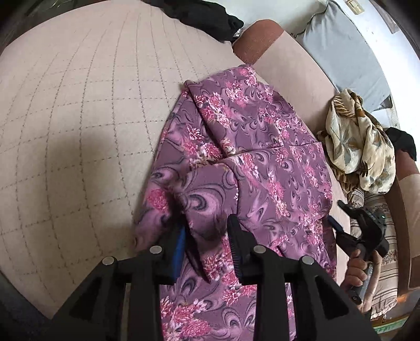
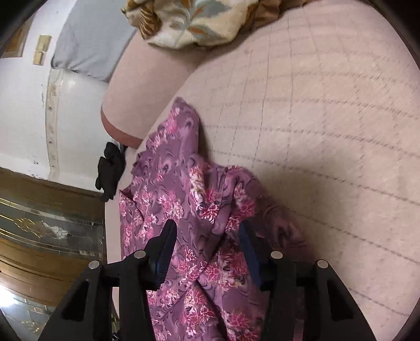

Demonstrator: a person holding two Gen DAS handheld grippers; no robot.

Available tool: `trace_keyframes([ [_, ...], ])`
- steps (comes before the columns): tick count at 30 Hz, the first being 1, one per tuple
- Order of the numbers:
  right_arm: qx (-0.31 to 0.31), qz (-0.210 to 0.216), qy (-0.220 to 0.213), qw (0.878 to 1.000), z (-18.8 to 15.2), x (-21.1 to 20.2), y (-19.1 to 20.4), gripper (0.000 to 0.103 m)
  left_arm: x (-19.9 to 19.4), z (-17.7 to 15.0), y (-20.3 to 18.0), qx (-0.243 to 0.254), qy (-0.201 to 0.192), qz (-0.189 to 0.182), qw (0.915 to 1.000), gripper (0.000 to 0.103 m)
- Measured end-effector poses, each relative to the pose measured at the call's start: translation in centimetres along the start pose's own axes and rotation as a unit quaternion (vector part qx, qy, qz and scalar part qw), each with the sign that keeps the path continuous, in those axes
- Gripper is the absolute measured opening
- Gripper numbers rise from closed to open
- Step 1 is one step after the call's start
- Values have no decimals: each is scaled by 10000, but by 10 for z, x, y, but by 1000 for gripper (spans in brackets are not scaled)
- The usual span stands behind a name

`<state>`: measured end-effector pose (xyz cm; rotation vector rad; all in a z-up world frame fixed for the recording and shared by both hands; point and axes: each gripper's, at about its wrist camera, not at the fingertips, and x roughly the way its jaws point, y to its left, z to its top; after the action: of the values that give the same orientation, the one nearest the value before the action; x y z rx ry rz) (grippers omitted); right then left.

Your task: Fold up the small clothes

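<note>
**Purple floral garment held between both grippers over the quilted cushion**

The purple floral garment (image 1: 252, 147) lies bunched along the edge of the pink quilted cushion (image 1: 78, 110). Left gripper (image 1: 206, 233): fingers apart, a fold of the cloth between them; whether the pads press it, cannot tell. Right gripper (image 2: 207, 238): fingers apart, cloth bunched between them. Right gripper also visible in the left view, in a hand (image 1: 358, 270). A cream leaf-print cloth (image 1: 359, 147) sits heaped just beside the garment. A black cloth (image 1: 207, 18) lies at the cushion's far edge.
</note>
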<state>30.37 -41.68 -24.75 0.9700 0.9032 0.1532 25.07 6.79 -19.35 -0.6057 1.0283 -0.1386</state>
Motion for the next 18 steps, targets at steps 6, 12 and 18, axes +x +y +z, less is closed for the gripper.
trace_keyframes([
  [6, 76, 66, -132, 9999, 16, -4, -7, 54, 6, -1, -12, 254, -64, 170, 9995, 28],
  [12, 565, 327, -102, 9978, 35, 11, -27, 42, 9, -3, -22, 606, -141, 461, 9970, 27],
  [18, 607, 125, -473, 9970, 40, -14, -31, 11, -3, -3, -22, 624, -379, 512, 9960, 3],
])
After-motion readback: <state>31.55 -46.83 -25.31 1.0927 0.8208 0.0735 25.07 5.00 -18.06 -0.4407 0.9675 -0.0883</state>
